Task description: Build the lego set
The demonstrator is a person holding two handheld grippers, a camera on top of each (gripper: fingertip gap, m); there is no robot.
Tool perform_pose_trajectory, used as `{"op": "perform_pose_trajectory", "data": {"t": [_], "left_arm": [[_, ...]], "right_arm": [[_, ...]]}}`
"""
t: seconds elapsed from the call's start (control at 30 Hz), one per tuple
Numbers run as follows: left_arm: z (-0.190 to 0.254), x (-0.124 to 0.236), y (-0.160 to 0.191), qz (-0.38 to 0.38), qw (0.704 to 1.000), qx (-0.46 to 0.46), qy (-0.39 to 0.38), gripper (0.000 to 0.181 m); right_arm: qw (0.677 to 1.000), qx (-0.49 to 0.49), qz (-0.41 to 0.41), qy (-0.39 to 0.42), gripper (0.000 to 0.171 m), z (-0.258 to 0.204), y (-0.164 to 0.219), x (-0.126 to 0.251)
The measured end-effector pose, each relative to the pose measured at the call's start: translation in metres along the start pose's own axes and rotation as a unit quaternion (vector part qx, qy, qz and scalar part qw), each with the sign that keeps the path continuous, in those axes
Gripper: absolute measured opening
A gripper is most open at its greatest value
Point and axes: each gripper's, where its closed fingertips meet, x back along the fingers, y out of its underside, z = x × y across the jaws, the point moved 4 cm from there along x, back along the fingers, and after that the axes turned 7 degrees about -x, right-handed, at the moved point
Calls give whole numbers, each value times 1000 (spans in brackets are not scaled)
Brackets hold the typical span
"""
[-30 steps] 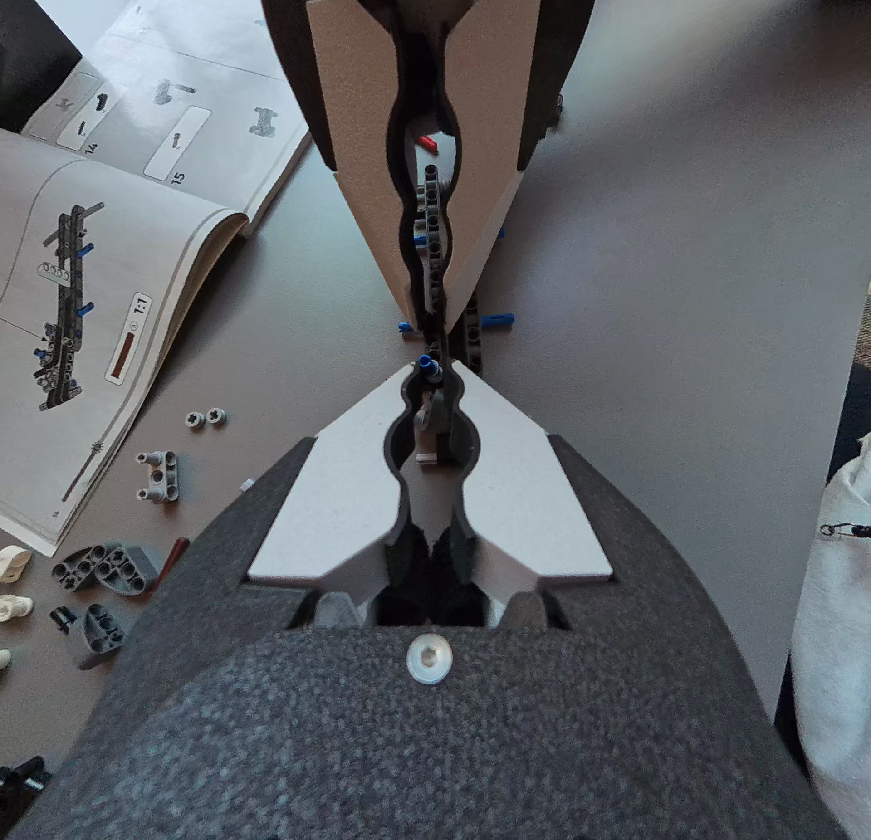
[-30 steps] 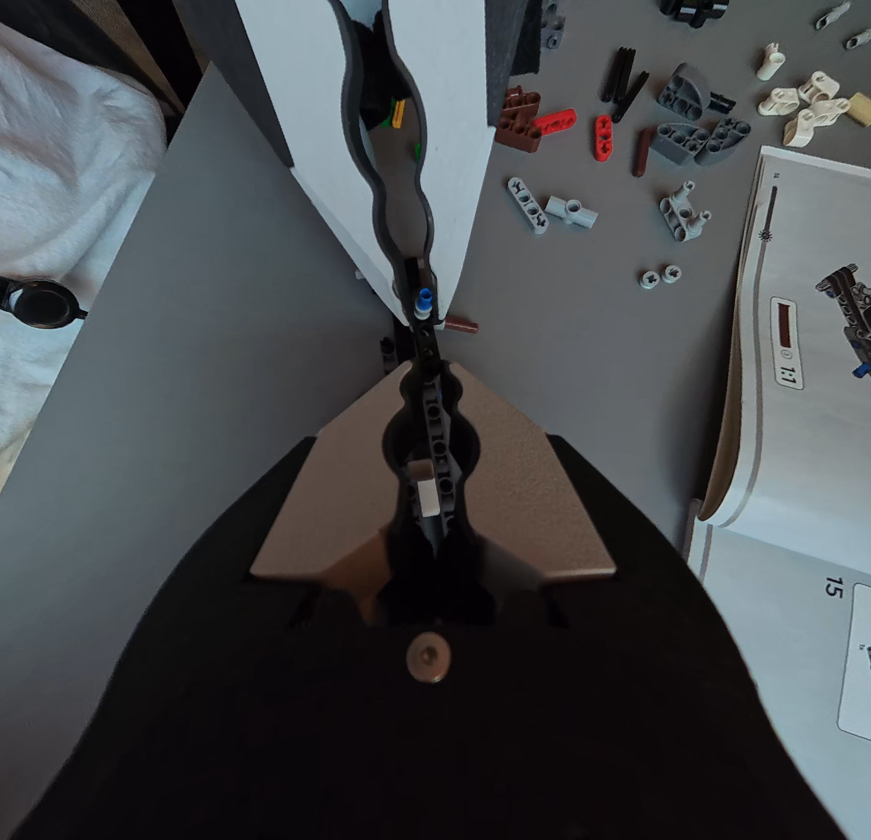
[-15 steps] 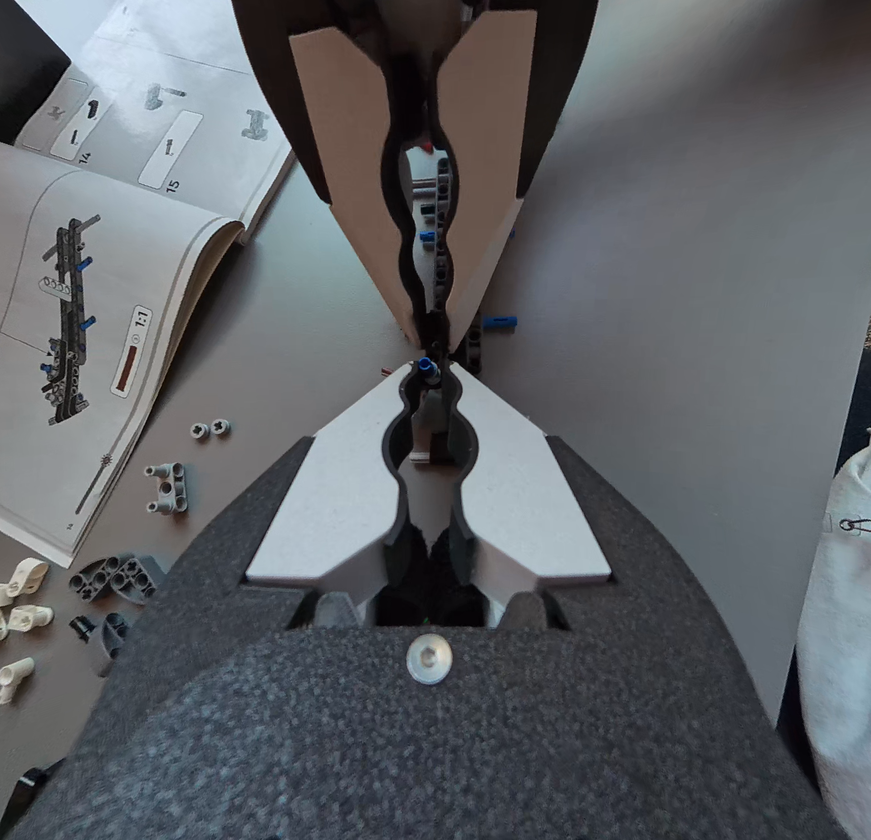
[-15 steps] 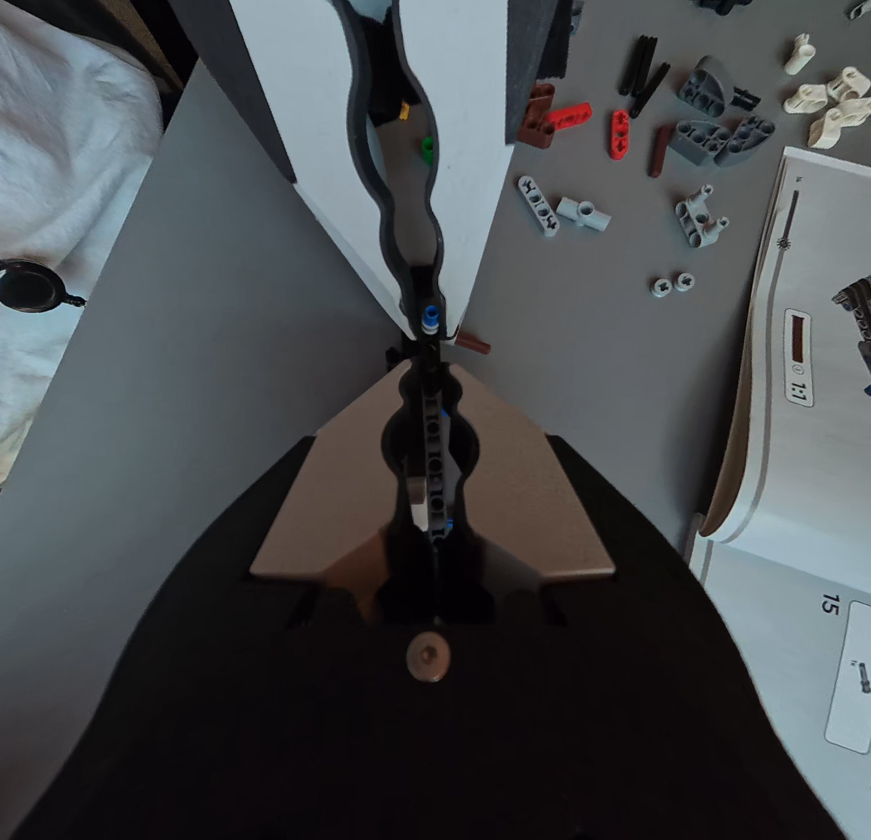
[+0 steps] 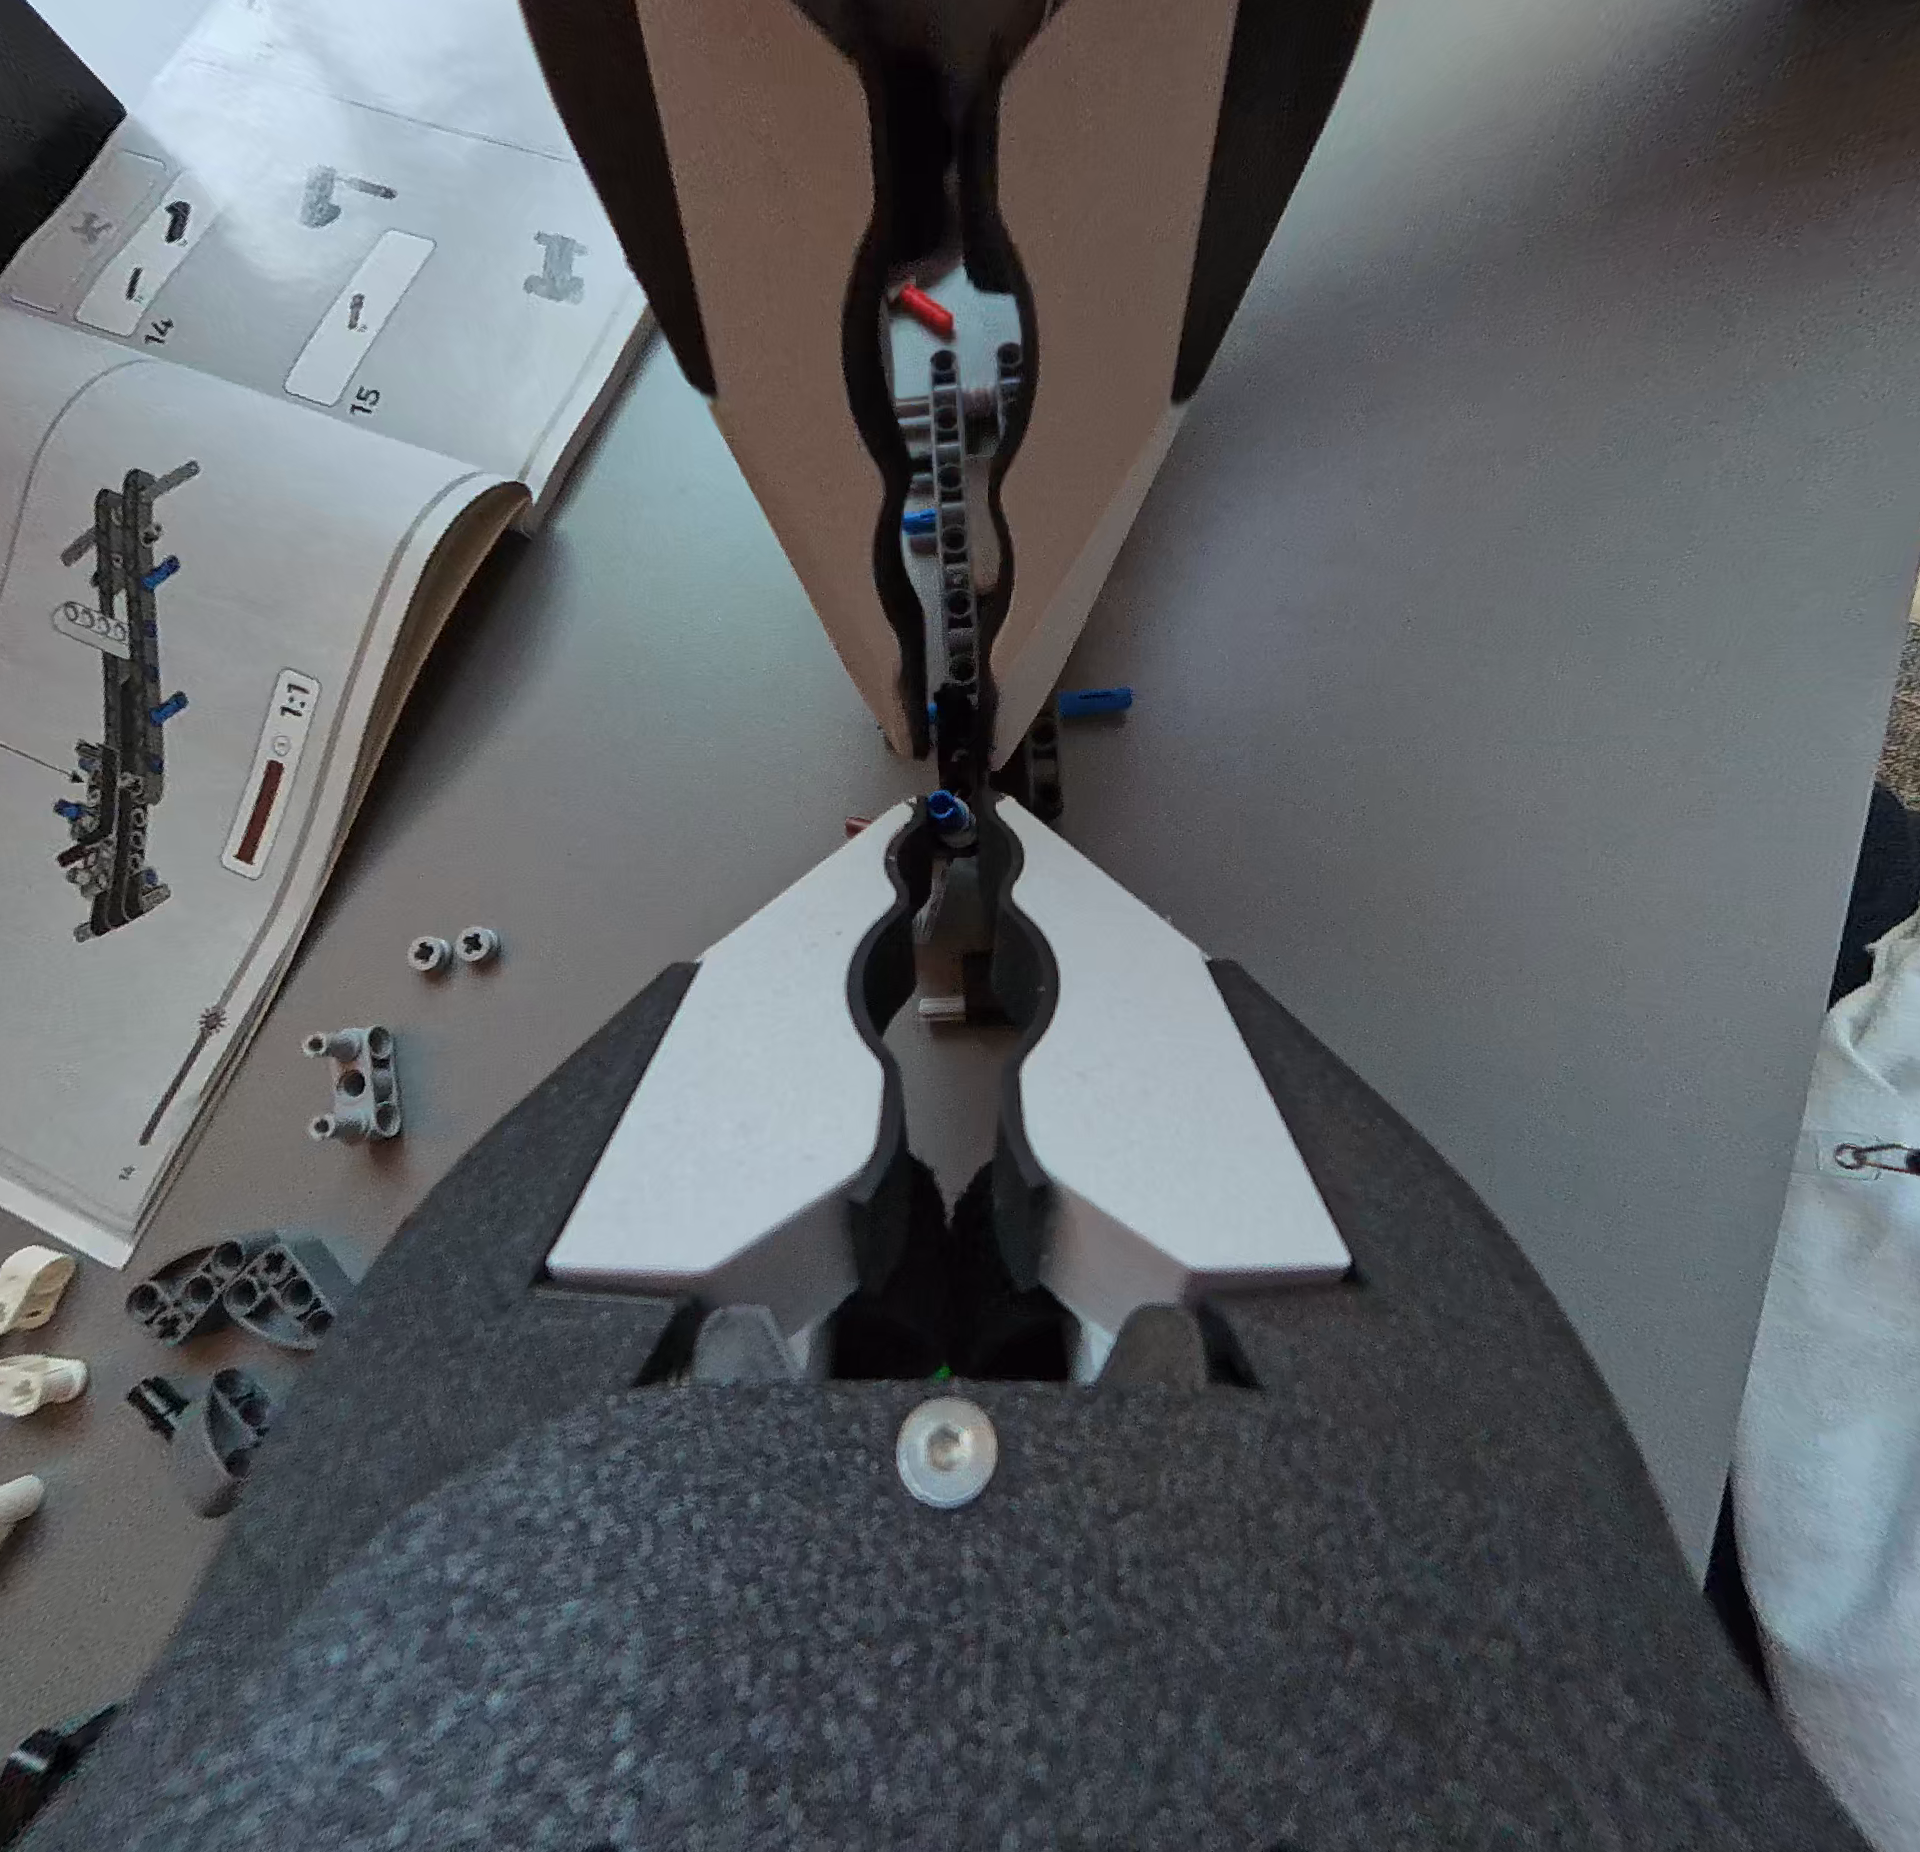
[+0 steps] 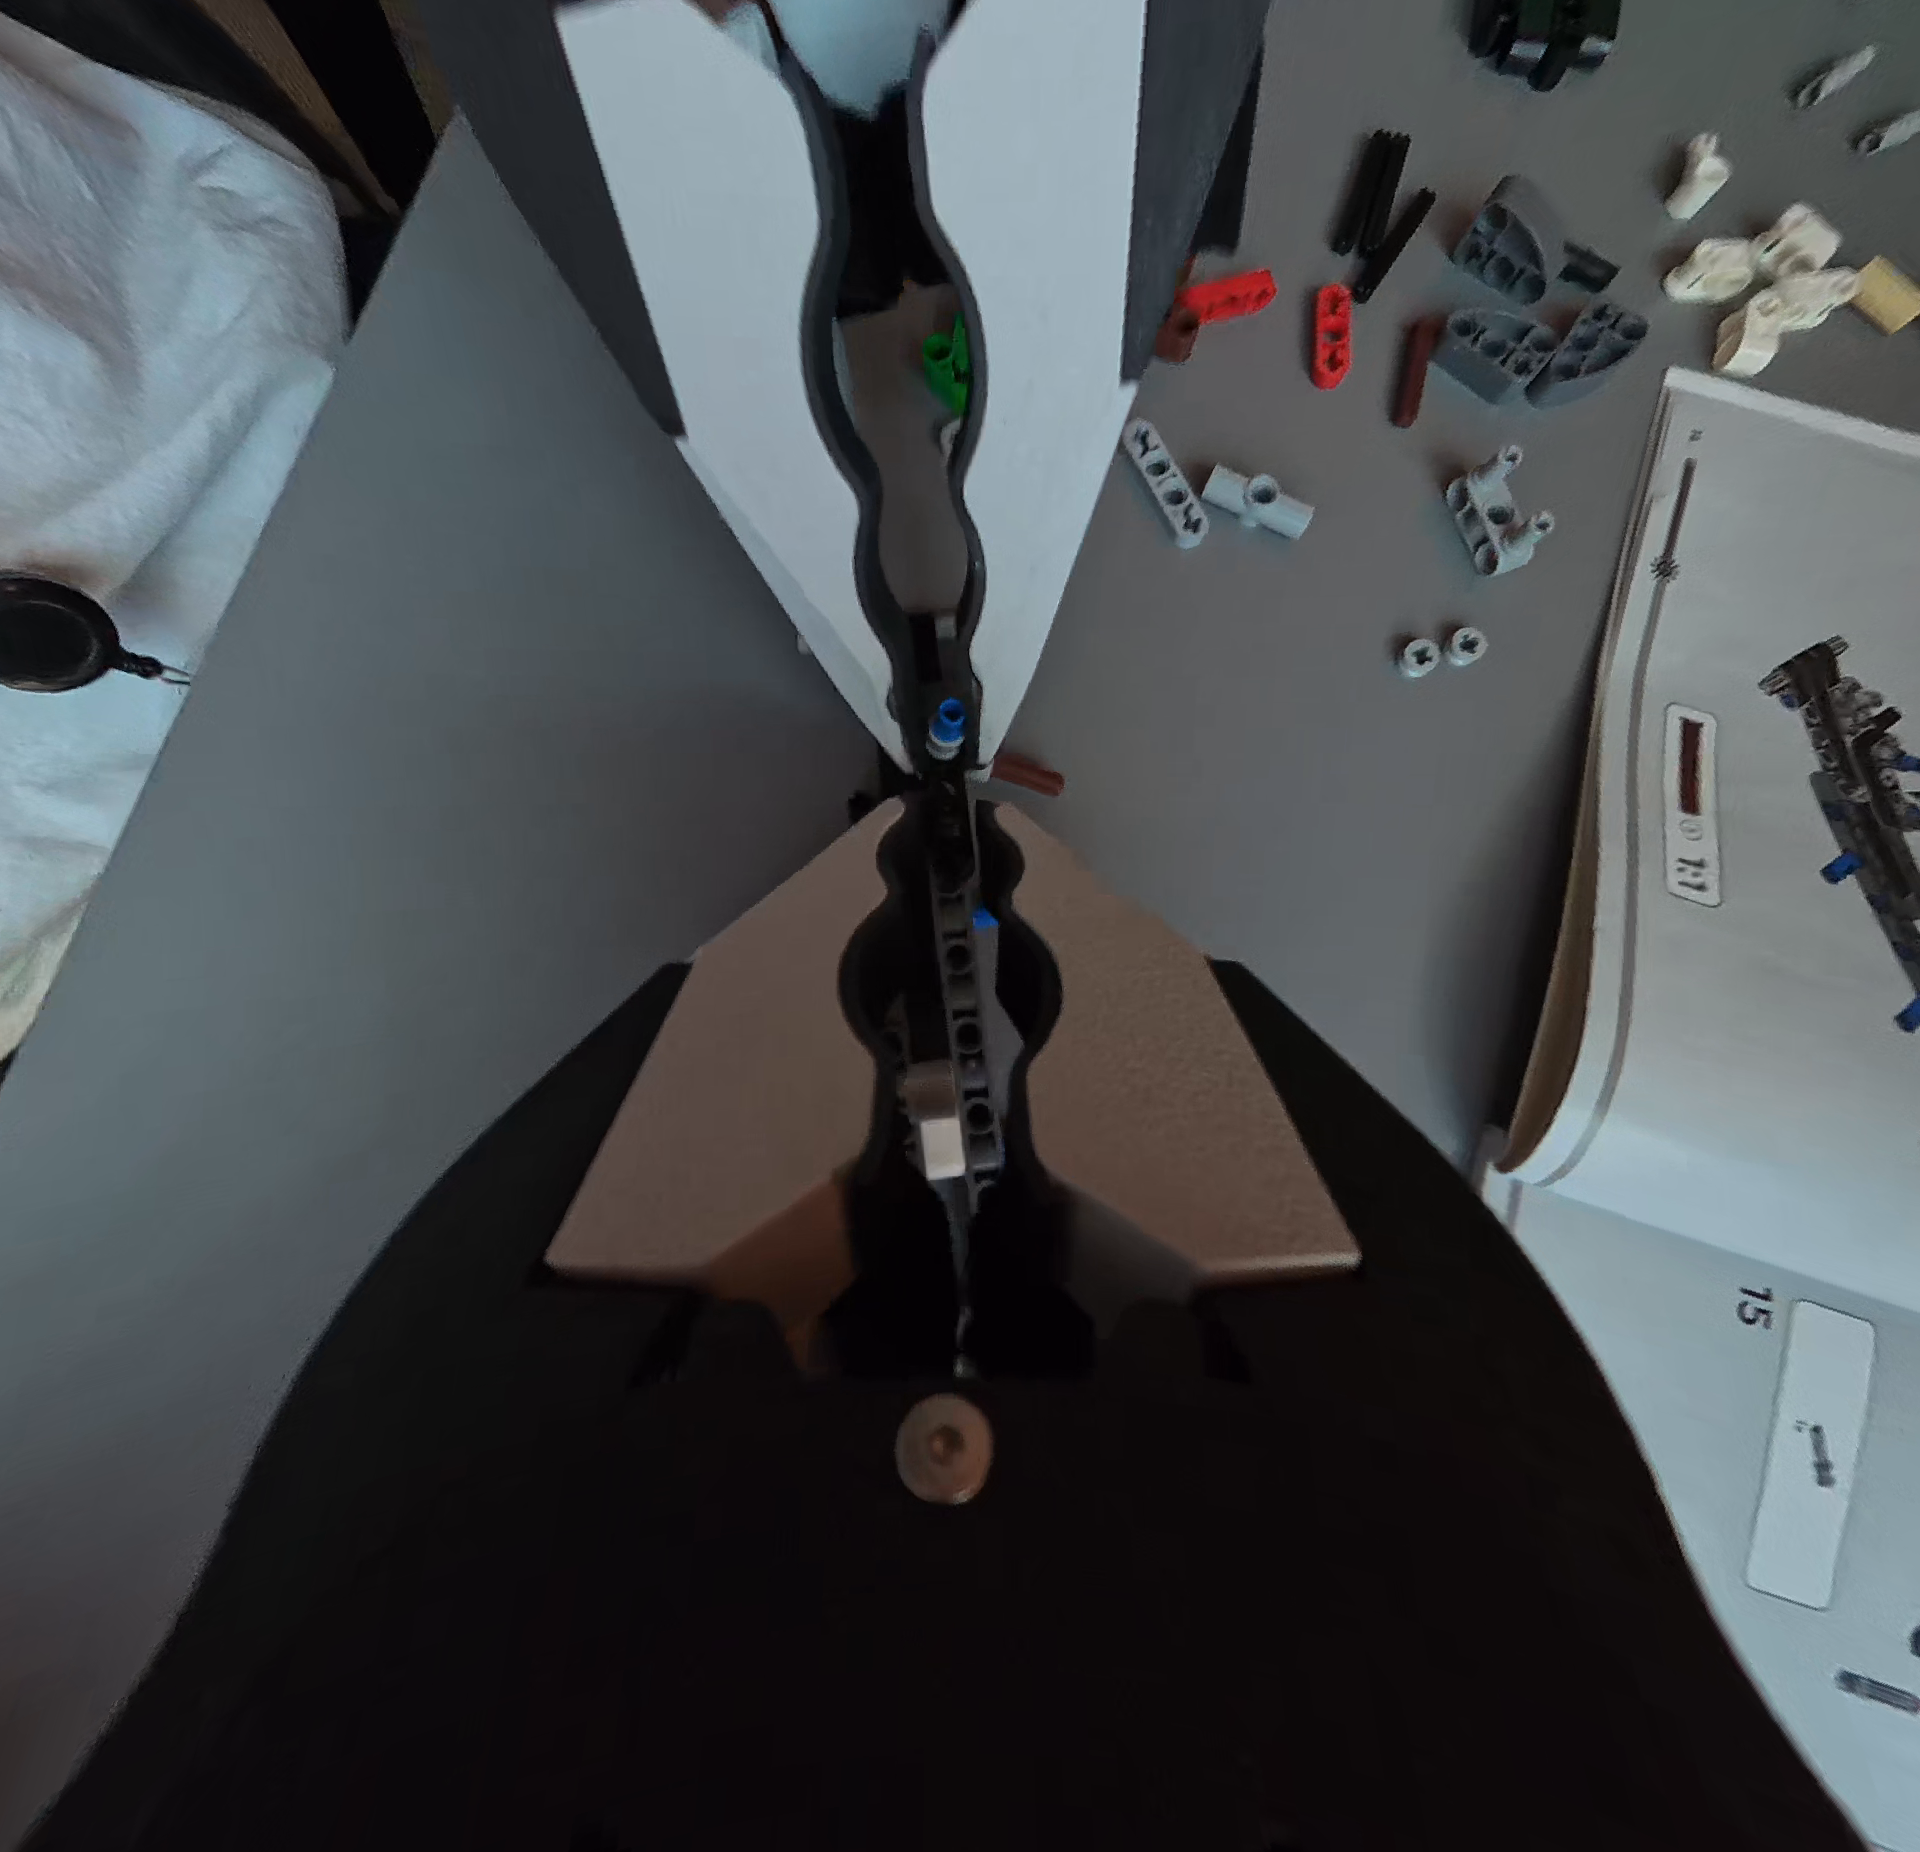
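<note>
My right gripper (image 6: 948, 815), black with tan fingers, is shut on a long dark grey holed beam assembly (image 6: 961, 981) with blue pins. It comes in from the top of the left wrist view (image 5: 951, 753), where the beam (image 5: 956, 514) shows between its fingers. My left gripper (image 5: 951, 815), grey with white fingers, is shut on a small black part with a blue pin (image 5: 948, 808) that meets the beam's end. In the right wrist view the left gripper (image 6: 940, 758) and the blue pin (image 6: 948, 719) show at the top. The two grippers stand tip to tip above the grey table (image 5: 1455, 659).
An open instruction booklet (image 5: 208, 607) lies at one side, also in the right wrist view (image 6: 1766, 971). Loose parts lie beside it: grey connectors (image 6: 1496, 514), two small bushes (image 5: 454, 948), curved dark panels (image 5: 234, 1293), red beams (image 6: 1330, 332), cream connectors (image 6: 1766, 275). A white cloth (image 5: 1849, 1387) hangs past the table edge. Only a small space, under 4 cm, lies between the two pairs of fingers.
The grippers stay tip to tip. The beam in the right gripper has turned a little, so its holed face shows more. Both views have shifted slightly over the table.
</note>
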Motion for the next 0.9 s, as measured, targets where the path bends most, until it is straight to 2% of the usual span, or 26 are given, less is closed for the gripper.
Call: {"op": "perform_pose_trajectory", "data": {"t": [0.03,0.1,0.2,0.33,0.37,0.9], "left_arm": [[0,0,-1,-3,1000,-3,-3,5],[1,0,-1,-4,1000,-6,-5,6],[1,-1,-1,-4,1000,-3,-6,6],[2,-1,-2,-3,1000,-3,-7,6],[2,-1,-2,-2,1000,-3,-6,6],[4,-2,-3,-4,1000,-14,-12,6]], "right_arm": [[1000,3,17,0,6,-1,-8,7],[1000,2,18,1,0,2,-15,16],[999,2,-41,-26,0,3,-4,5],[999,6,-29,-41,0,1,-7,3],[998,4,-50,-36,0,2,-2,2],[997,3,-69,-40,0,3,-5,1]]}}
